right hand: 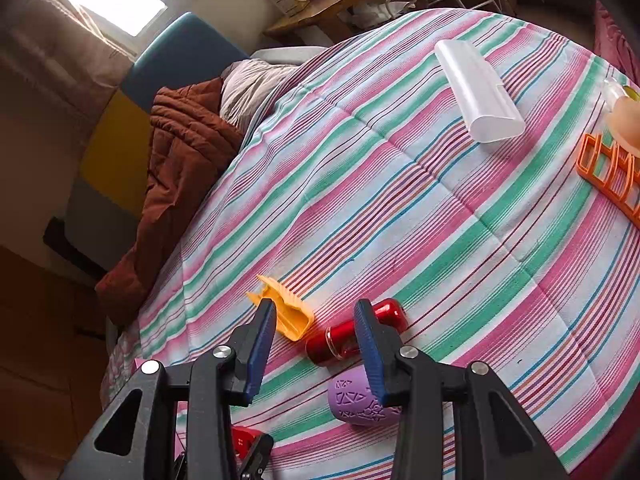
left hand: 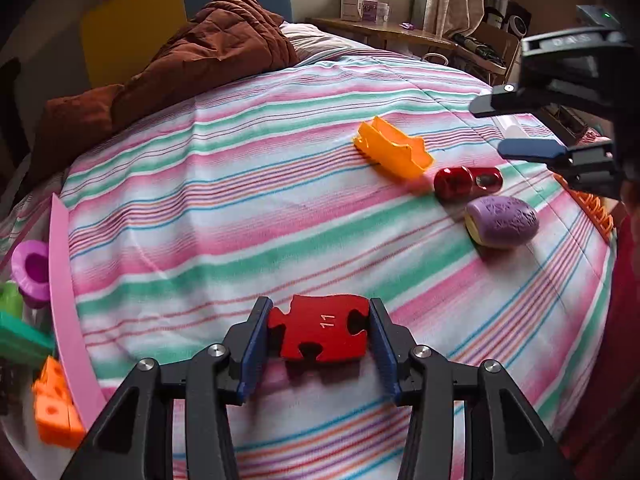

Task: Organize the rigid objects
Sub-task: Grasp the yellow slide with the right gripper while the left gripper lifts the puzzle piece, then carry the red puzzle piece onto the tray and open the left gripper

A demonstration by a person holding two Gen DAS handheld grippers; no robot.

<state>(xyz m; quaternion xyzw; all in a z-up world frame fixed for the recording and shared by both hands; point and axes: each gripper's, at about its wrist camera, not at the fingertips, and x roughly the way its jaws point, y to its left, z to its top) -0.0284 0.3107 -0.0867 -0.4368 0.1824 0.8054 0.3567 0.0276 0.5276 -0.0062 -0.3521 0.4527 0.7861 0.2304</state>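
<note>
My left gripper [left hand: 319, 326] is shut on a red puzzle piece [left hand: 320, 330] marked 11, held above the striped bedspread [left hand: 240, 220]. Ahead to the right lie a yellow-orange plastic piece [left hand: 394, 148], a red double-ring object [left hand: 466, 182] and a purple textured egg-shaped object [left hand: 502, 222]. My right gripper [right hand: 316, 320] is open and empty, hovering above the red object [right hand: 356, 334], the yellow piece [right hand: 288, 312] and the purple object [right hand: 356, 402]. It also shows in the left wrist view [left hand: 496, 126] at the right edge. The red puzzle piece [right hand: 244, 440] peeks at the bottom of the right wrist view.
A pink-rimmed bin [left hand: 66, 288] at the left holds a purple cup [left hand: 32, 270], green items and an orange block [left hand: 54, 408]. A clear plastic case [right hand: 478, 90], an orange rack [right hand: 612, 174] and a small bottle [right hand: 624, 116] lie at the right. A brown quilt [left hand: 200, 52] is heaped at the bed's head.
</note>
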